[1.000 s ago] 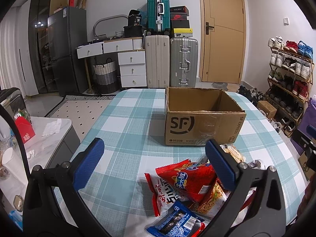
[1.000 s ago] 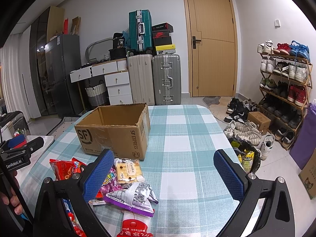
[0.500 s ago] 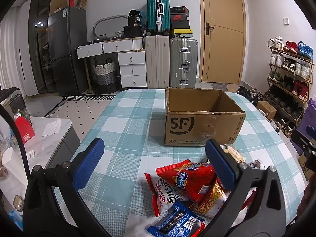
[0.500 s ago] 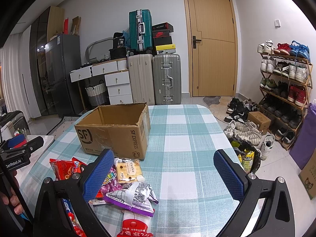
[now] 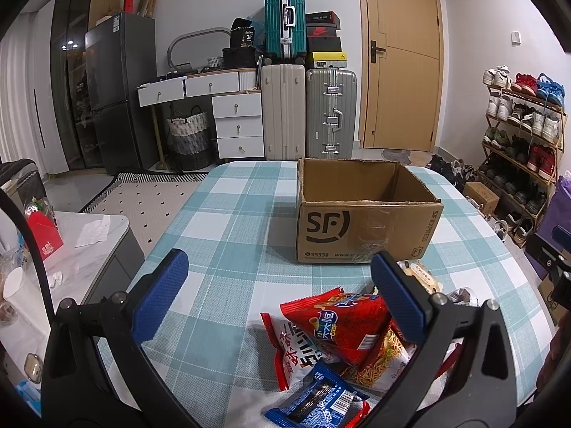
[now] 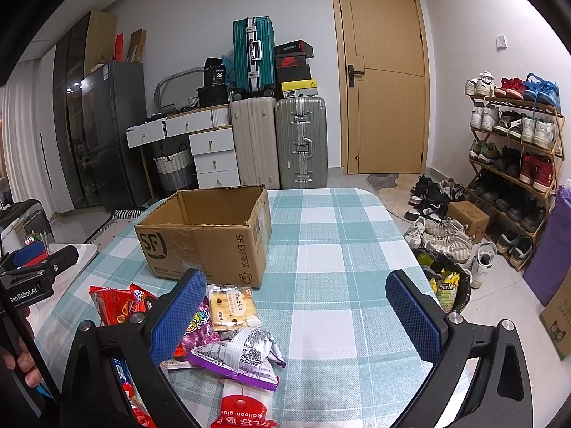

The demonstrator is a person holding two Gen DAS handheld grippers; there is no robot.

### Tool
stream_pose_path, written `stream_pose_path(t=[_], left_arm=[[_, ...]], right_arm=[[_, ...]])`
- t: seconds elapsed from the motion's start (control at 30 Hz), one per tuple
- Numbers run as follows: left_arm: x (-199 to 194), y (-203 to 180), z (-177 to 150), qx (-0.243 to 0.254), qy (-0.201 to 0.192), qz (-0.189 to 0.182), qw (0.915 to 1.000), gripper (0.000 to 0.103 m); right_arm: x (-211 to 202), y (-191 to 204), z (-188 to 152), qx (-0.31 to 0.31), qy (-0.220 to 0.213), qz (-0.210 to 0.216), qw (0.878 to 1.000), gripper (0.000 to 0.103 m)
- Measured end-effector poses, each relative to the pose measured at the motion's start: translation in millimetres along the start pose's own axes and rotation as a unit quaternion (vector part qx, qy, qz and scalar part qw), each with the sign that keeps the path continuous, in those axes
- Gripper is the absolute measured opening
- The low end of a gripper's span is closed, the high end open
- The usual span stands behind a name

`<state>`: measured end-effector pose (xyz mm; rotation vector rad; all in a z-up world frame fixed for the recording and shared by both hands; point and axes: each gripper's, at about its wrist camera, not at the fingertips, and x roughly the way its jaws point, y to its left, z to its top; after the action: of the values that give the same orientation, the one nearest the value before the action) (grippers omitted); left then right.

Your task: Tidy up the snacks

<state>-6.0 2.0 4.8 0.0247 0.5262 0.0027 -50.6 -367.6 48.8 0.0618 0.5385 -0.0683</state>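
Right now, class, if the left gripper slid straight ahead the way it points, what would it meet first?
Probably the cardboard box. The left gripper hangs open above the checked table, with bare cloth ahead; depth is uncertain, so it might pass left of the box.

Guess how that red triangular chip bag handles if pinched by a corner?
The red chip bag looks puffed with air, so probably light and squashy. Its glossy film may slip. It lies atop other packets, so lifting it could drag those.

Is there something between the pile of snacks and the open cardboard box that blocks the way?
Nothing visible does. The snack pile lies on the checked tablecloth right in front of the cardboard box, whose top is open. Both grippers are open and hold nothing.
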Motion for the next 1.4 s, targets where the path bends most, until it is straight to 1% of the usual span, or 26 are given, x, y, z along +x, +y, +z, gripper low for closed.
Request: stream_pose_path(t=[0.27,0.47,0.6,0.7,0.77,0.87,1.03,1.1,1.23,1.3,1.37,1.4], left_arm=[[0.5,-0.5,0.1,0.001,0.001,0.000,1.0000,0.102],[3.8,-4.3,-0.2,0.011,0.010,-0.010,0.9998,0.102],[9.1,-7.3,-8.6,0.035,0.035,-0.039,0.9980,0.102],[18.5,-8.9,-21.5,0.066,0.066,-0.067,0.9933,0.102],[25.7,-9.1,-29.2,0.073,0.085,-0.083,0.9902,0.102],[35.3,-11.7,-36.2,0.074,0.102,-0.103,0.9867,0.102],[42.3,-21.6,-38.8,0.075,0.103,-0.137,0.9823,0.102],[47.5,-24.9,-38.5,0.076,0.109,-0.141,0.9810,0.102],[69.3,-27.0,-39.6,0.058,0.139,-0.141,0.9784,0.102],[80.3,-28.4,-40.0,0.050,0.153,-0.146,0.9761,0.095],[87.3,-28.7,-39.5,0.045,0.159,-0.153,0.9742,0.092],[89.2,-27.8,-38.6,0.041,0.161,-0.159,0.9731,0.088]], right_arm=[[0.2,-0.1,-0.1,0.000,0.000,0.000,1.000,0.103],[0.7,1.0,-0.3,0.001,0.002,0.002,1.000,0.103],[0.0,1.4,-0.8,0.002,0.002,0.003,1.000,0.103],[-0.2,1.4,-2.8,0.004,0.006,0.007,1.000,0.103],[-0.1,1.2,-3.6,0.003,0.007,0.008,1.000,0.103],[2.8,-1.0,-4.2,0.010,0.009,0.015,1.000,0.103],[1.8,0.1,-4.4,0.009,0.009,0.023,1.000,0.103],[2.1,1.1,-4.8,0.007,0.010,0.025,1.000,0.103],[1.7,2.7,-5.0,0.004,0.012,0.029,0.999,0.103],[-0.1,2.0,-4.2,0.003,0.011,0.032,0.999,0.103],[-1.1,1.8,-3.8,0.003,0.011,0.034,0.999,0.103],[-1.2,2.2,-4.1,0.002,0.011,0.035,0.999,0.103]])
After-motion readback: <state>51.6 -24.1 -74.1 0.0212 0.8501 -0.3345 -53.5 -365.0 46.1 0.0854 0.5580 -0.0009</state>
